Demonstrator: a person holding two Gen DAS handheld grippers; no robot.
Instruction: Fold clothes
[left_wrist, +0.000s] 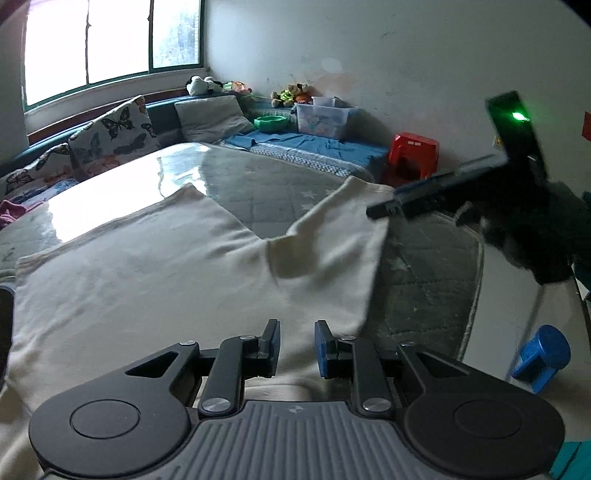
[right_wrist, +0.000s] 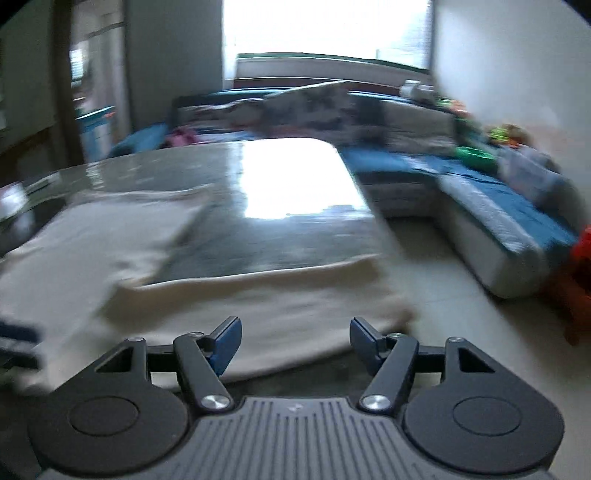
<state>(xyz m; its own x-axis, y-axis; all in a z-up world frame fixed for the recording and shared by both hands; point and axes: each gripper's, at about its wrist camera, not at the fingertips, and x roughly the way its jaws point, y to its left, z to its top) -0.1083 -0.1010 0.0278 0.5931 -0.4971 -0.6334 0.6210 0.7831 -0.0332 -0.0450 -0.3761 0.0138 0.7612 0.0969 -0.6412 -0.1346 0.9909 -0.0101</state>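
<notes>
Cream cotton garment (left_wrist: 147, 266) spread flat across glossy grey stone-look tabletop (left_wrist: 236, 184), near hem hanging toward operator, far-right flap (left_wrist: 332, 236) lifted off surface and draped in mid-air. Left gripper (left_wrist: 296, 347) positioned low over near hem of garment; blue-padded fingers (left_wrist: 322, 349) parted by narrow gap, nothing clamped between them, cloth visible underneath. Presumably staged to pin or pick hem while opposite side is turned over. Right gripper (right_wrist: 295, 341) held at right side of garment, above raised flap; jaws spread wide in own wrist view, empty. In left wrist view, right gripper appears beside flap's top corner; contact with cloth cannot be told owing to motion blur. Judged step: side fold in progress, flap not yet laid onto garment body. Red plastic stool (left_wrist: 413, 151) and blue-covered bench (left_wrist: 306, 144) located beyond garment, well apart, no obstruction to fold.
</notes>
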